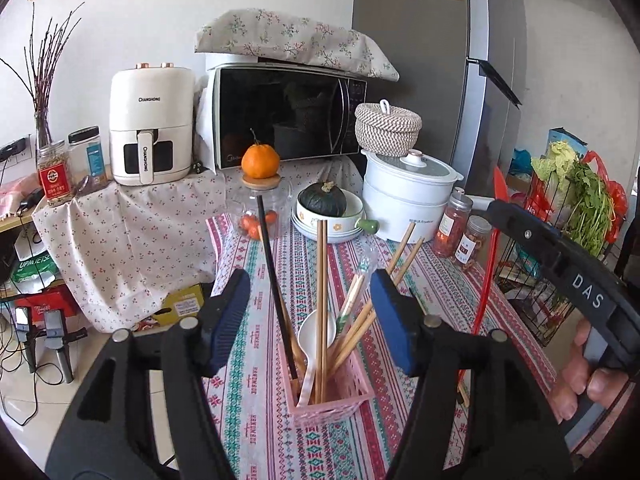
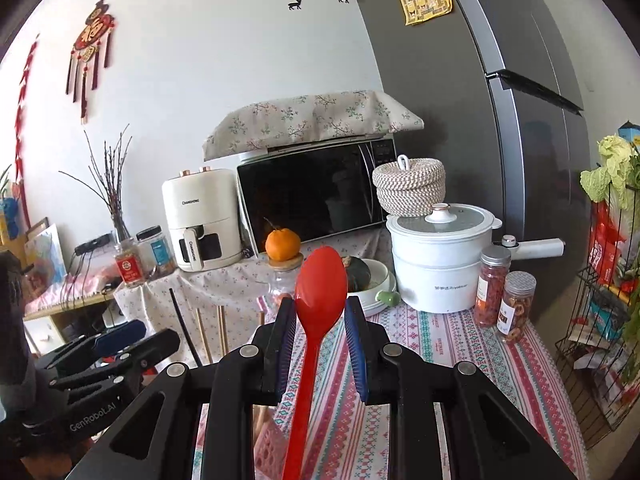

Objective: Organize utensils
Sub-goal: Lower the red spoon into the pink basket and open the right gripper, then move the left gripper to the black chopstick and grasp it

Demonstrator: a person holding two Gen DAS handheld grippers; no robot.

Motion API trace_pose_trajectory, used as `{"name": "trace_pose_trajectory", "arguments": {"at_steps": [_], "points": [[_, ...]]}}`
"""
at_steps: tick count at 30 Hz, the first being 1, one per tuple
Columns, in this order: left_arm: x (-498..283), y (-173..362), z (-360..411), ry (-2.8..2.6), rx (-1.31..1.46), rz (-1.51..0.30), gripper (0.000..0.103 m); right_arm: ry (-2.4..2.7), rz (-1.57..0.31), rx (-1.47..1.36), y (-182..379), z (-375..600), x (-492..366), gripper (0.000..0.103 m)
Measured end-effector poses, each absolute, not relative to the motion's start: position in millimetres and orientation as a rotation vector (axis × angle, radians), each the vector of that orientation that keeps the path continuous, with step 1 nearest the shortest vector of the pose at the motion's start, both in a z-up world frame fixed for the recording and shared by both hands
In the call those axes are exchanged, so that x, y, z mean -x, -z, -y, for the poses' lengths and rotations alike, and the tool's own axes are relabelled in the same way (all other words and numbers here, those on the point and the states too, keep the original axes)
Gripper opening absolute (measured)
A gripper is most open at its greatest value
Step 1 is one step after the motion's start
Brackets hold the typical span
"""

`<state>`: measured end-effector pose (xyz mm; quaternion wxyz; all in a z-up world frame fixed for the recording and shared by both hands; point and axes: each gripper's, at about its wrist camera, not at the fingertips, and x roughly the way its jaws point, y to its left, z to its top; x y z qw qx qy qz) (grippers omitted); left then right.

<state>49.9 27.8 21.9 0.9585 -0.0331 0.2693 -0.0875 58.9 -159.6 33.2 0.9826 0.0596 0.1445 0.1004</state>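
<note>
A pink slotted basket (image 1: 340, 394) stands on the patterned tablecloth (image 1: 256, 400). It holds several wooden chopsticks (image 1: 320, 280), one black chopstick (image 1: 272, 276) and a white spoon (image 1: 316, 336). My left gripper (image 1: 312, 292) hangs open just above and in front of the basket, and its blue pads touch nothing. In the right wrist view my right gripper (image 2: 320, 312) is shut on a red plastic spoon (image 2: 321, 280), bowl up and pointing forward. The left gripper (image 2: 136, 340) shows at the lower left of that view, with the chopstick tops (image 2: 204, 332) beside it.
Behind the basket are a glass jar (image 1: 260, 216) topped by an orange, a bowl with a dark squash (image 1: 324, 200), a white pot (image 1: 408, 196) and two spice jars (image 1: 454, 216). A microwave (image 1: 288, 116) and air fryer (image 1: 150, 124) stand farther back. A wire rack of vegetables (image 1: 576, 200) is at the right.
</note>
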Motion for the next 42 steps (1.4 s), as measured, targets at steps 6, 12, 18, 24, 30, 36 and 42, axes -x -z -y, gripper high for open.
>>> {"name": "trace_pose_trajectory", "arguments": {"at_steps": [6,12,18,24,30,36,42], "points": [[-42,7,-60,0.14,0.108,-0.699,0.081,-0.187,-0.203,-0.09,-32,122,-52,0.025],[-41,36,-71,0.153,0.084,-0.793,0.081,-0.127,-0.177,-0.108,-13,101,-64,0.025],[-39,36,-78,0.159,0.095,-0.802,0.081,-0.065,-0.167,-0.075,8,89,-74,0.025],[-42,39,-81,0.158,0.112,-0.819,0.081,-0.066,-0.206,-0.072,20,86,-81,0.026],[-42,44,-77,0.181,0.129,-0.849,0.081,-0.108,-0.275,-0.098,17,98,-78,0.039],[-40,46,-59,0.199,0.116,-0.88,0.083,-0.128,-0.359,-0.102,-6,128,-72,0.062],[-31,46,-36,0.199,0.073,-0.888,0.088,-0.106,-0.474,-0.073,-13,166,-65,0.079]]}}
